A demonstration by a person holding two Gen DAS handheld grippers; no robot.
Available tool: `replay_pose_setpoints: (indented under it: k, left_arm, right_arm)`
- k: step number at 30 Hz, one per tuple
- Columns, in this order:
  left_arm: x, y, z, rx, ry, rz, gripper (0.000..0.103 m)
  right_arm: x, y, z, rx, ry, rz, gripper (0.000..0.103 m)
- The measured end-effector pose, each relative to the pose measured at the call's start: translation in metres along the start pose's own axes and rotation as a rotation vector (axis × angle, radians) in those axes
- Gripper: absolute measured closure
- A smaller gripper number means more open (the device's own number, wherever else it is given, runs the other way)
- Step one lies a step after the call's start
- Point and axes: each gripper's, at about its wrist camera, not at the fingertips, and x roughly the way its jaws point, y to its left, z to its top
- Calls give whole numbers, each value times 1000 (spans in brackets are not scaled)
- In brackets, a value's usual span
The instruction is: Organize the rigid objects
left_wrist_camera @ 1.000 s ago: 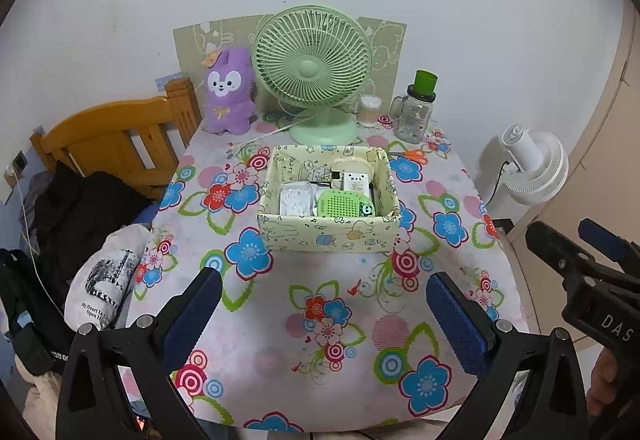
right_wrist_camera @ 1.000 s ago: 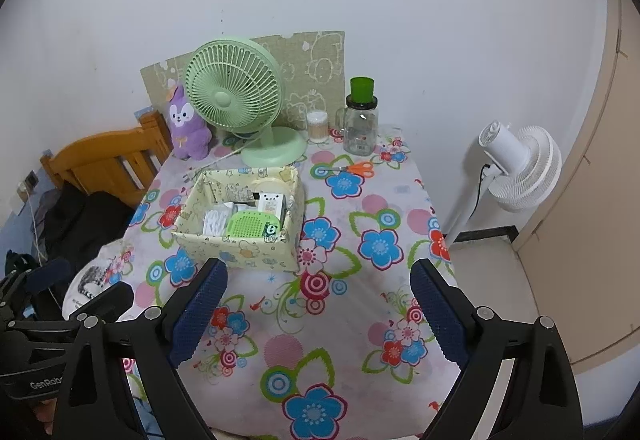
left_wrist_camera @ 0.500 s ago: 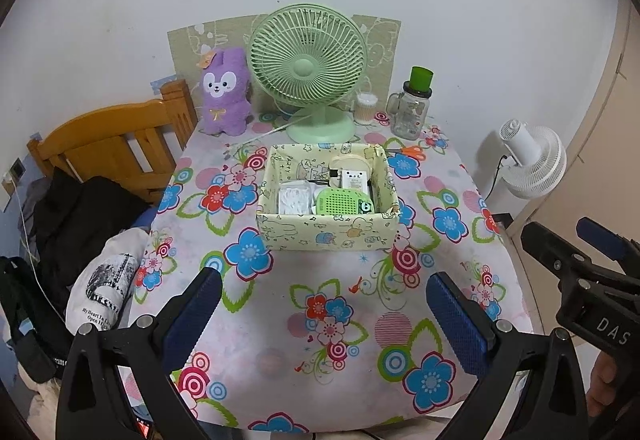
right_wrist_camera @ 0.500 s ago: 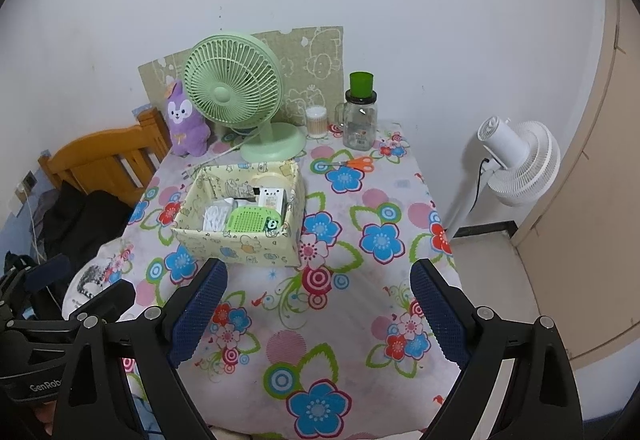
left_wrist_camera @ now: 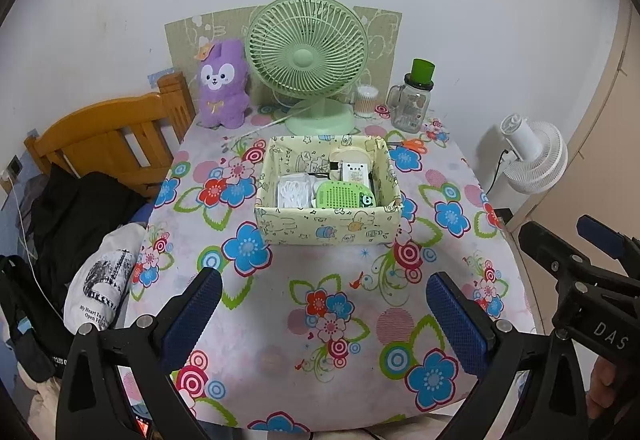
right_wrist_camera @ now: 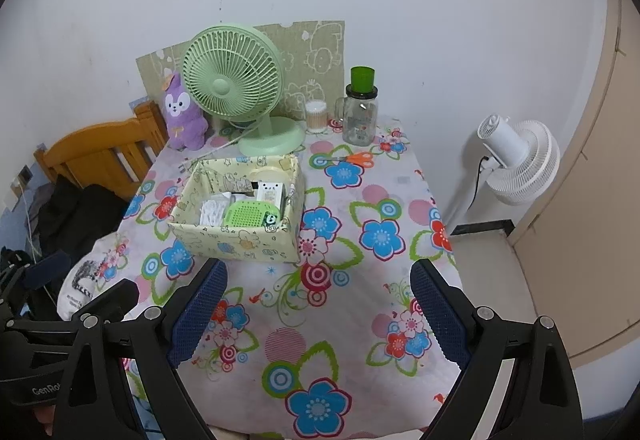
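Observation:
A pale yellow patterned box (left_wrist_camera: 328,228) (right_wrist_camera: 236,238) stands mid-table on the flowered cloth. Inside it lie a green perforated case (left_wrist_camera: 344,196) (right_wrist_camera: 246,215), a white bundle (left_wrist_camera: 292,192) and a small white device (left_wrist_camera: 354,173). Orange-handled scissors (left_wrist_camera: 412,145) (right_wrist_camera: 358,159) lie on the cloth behind the box to the right. My left gripper (left_wrist_camera: 324,300) hovers over the near table edge, open with nothing between its blue pads. My right gripper (right_wrist_camera: 318,300) is open too, empty, in front of the box; it shows at the right edge of the left wrist view (left_wrist_camera: 576,240).
At the back stand a green desk fan (left_wrist_camera: 308,56), a purple plush rabbit (left_wrist_camera: 222,84), a cotton-swab jar (left_wrist_camera: 366,101) and a glass jar with green lid (left_wrist_camera: 412,100). A wooden chair (left_wrist_camera: 108,144) with dark clothes sits left; a white floor fan (left_wrist_camera: 532,156) right.
Both views have drawn back slightly, so the table and box look a little farther away. Both grippers stay open and empty.

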Motion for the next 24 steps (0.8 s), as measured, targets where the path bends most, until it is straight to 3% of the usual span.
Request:
replay_pose_setpoints:
  k: [24]
  left_arm:
    - [-4,-4,0,19,-13,2,0]
  right_arm:
    - [-2,2,1,3,-24,6,8]
